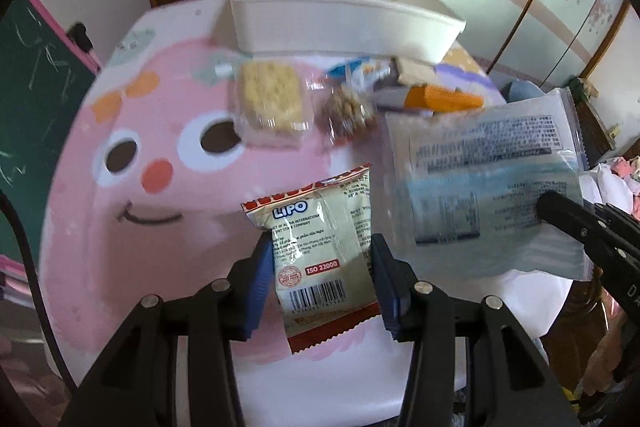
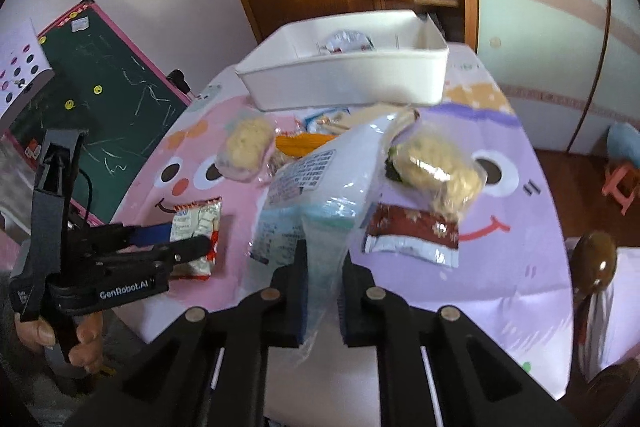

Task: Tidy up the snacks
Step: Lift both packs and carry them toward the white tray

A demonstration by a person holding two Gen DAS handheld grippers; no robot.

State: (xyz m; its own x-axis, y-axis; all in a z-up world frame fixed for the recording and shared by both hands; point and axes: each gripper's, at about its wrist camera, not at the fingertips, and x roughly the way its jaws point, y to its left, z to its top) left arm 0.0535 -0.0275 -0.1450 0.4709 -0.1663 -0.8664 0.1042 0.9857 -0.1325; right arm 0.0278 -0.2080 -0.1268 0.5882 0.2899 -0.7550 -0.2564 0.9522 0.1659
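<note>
Right wrist: white bin [image 2: 348, 75] holds one packet [image 2: 347, 41]; tools pinch snacks.

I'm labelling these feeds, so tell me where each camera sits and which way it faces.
Left wrist: rides the left gripper, looks forward over the cartoon tablecloth toward the white bin; own jaws pinch a Lipo snack packet.
Right wrist: rides the right gripper, facing the same bin; own jaws pinch a pale blue packet, and the left gripper with the person's hand shows.
Shared: bin, both packets, clear-wrapped rice cracker, door behind.
</note>
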